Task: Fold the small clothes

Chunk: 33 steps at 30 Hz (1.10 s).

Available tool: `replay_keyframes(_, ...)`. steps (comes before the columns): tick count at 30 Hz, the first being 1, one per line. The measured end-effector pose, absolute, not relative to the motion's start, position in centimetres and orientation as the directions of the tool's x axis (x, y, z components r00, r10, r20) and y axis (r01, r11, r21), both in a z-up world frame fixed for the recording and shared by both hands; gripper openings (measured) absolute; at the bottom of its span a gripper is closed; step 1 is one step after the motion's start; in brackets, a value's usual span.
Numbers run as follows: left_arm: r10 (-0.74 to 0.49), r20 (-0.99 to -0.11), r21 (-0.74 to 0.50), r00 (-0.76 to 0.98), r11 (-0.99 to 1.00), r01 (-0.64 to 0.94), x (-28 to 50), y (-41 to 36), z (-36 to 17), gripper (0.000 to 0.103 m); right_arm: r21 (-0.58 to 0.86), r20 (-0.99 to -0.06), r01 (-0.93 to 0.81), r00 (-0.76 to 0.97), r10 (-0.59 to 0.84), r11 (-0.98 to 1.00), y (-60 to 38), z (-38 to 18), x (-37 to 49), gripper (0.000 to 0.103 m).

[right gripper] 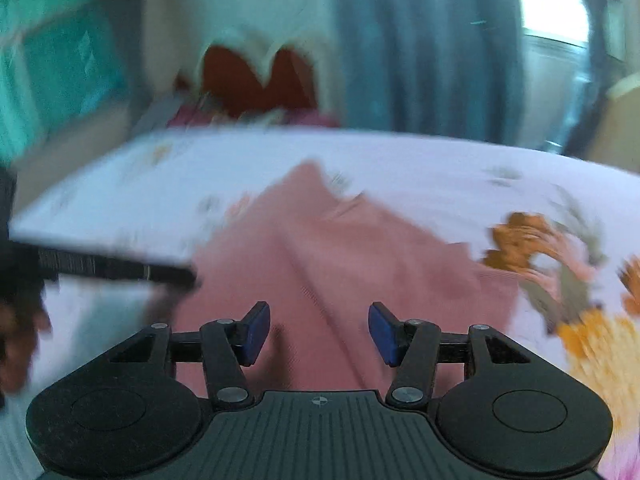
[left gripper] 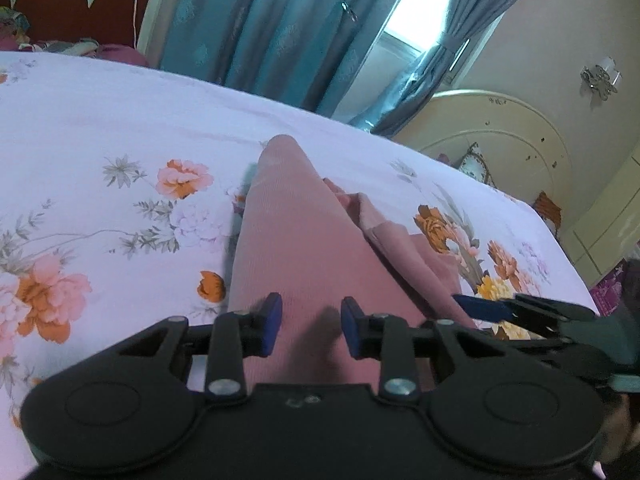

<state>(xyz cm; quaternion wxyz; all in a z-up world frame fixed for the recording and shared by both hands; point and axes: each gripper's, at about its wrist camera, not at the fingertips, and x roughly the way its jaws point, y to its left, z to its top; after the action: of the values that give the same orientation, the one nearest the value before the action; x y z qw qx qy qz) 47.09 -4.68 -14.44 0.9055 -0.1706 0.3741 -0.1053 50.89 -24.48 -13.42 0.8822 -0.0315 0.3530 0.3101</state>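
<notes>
A pink ribbed garment (left gripper: 296, 240) lies on the flowered bed sheet (left gripper: 120, 120), folded into a long strip that runs away from me. A second folded flap (left gripper: 404, 256) sits on its right. My left gripper (left gripper: 311, 308) hovers over the near end of the strip, its blue pads apart and nothing pinched between them. One blue pad (left gripper: 484, 308) of my right gripper shows at the garment's right edge. The right wrist view is blurred by motion. There the right gripper (right gripper: 318, 312) stands open above the same pink garment (right gripper: 360, 248), with only cloth beneath it.
The bed sheet (right gripper: 400, 160) stretches wide on all sides. A red and white headboard (left gripper: 80, 4) and teal curtains (left gripper: 280, 28) stand beyond the bed. A cream cabinet (left gripper: 500, 140) is off the right edge. A dark blurred bar (right gripper: 120, 270) and a hand (right gripper: 20, 340) enter at left.
</notes>
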Motion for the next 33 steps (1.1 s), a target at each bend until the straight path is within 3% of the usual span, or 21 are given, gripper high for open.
replay_keyframes(2,-0.326,-0.643,-0.39,0.693,0.918,0.071,47.3,-4.2,-14.5,0.03,0.176,-0.64,-0.394,0.651,0.409,0.902,-26.1,-13.9,52.6,0.054)
replay_keyframes(3,-0.33,-0.641,-0.392,0.693,0.917,0.074,47.3,-3.8,-14.4,0.03,0.262,-0.633,-0.289,0.668,0.391,0.921,-28.2,-14.1,53.3,0.054)
replay_keyframes(6,-0.344,-0.635,-0.405,0.691,0.911,0.081,47.3,-2.9,-14.6,0.03,0.566,-0.556,-0.167,0.645,0.524,0.807,-33.4,-14.5,53.6,0.054)
replay_keyframes(9,-0.363,-0.631,-0.423,0.686,0.902,0.088,47.6,-2.4,-15.1,0.03,0.67,-0.528,-0.159,0.585,0.616,0.725,-34.9,-15.2,53.0,0.054)
replay_keyframes(13,-0.381,-0.631,-0.435,0.675,0.895,0.098,48.2,-2.2,-15.6,0.03,0.704,-0.567,-0.102,0.516,0.643,0.703,-35.2,-17.2,53.0,0.054)
replay_keyframes(24,-0.406,-0.629,-0.441,0.663,0.889,0.125,48.1,-1.7,-16.0,0.029,0.778,-0.545,-0.062,0.43,0.72,0.625,-35.5,-18.5,51.1,0.054)
replay_keyframes(32,-0.389,-0.643,-0.41,0.66,0.902,0.132,48.6,-2.2,-15.9,0.029,0.795,-0.506,-0.113,0.417,0.755,0.595,-33.0,-19.1,55.2,0.054)
replay_keyframes(33,-0.384,-0.647,-0.401,0.659,0.906,0.135,48.6,-2.3,-15.9,0.029,0.765,-0.532,-0.136,0.418,0.737,0.63,-32.5,-18.7,55.5,0.033)
